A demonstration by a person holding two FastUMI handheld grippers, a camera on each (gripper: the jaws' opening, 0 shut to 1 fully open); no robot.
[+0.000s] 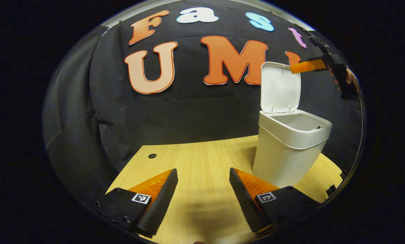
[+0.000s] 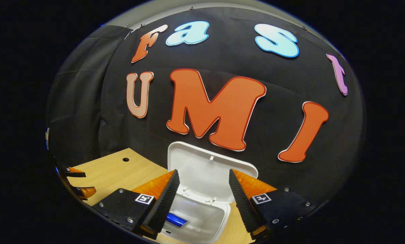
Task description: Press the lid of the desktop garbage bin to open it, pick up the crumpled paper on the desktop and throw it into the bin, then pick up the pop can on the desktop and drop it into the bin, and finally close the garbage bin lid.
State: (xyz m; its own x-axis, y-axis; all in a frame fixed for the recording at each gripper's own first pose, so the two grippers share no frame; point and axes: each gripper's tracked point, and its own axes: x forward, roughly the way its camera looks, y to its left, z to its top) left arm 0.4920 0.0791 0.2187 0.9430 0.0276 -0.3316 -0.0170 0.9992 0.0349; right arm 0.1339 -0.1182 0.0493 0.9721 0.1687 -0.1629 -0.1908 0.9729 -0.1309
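The white bin (image 1: 284, 156) stands on the wooden table (image 1: 195, 159) with its lid (image 1: 280, 86) swung upright. In the left gripper view my left gripper (image 1: 202, 171) hovers low over the table to the left of the bin, open with nothing between its fingers. My right gripper (image 1: 307, 65) shows there high beside the lid, held by a hand (image 1: 351, 78). In the right gripper view my right gripper (image 2: 203, 171) hangs open above the bin's mouth (image 2: 202, 220), in front of the lid (image 2: 206, 169). A blue pop can (image 2: 176, 219) lies inside the bin.
A small round hole (image 1: 152, 156) marks the table's far left corner; the right gripper view has the hole (image 2: 125, 159) too. The black cloth wall rises right behind the bin. My left gripper (image 2: 82, 183) sits at that view's far left, over the table's edge.
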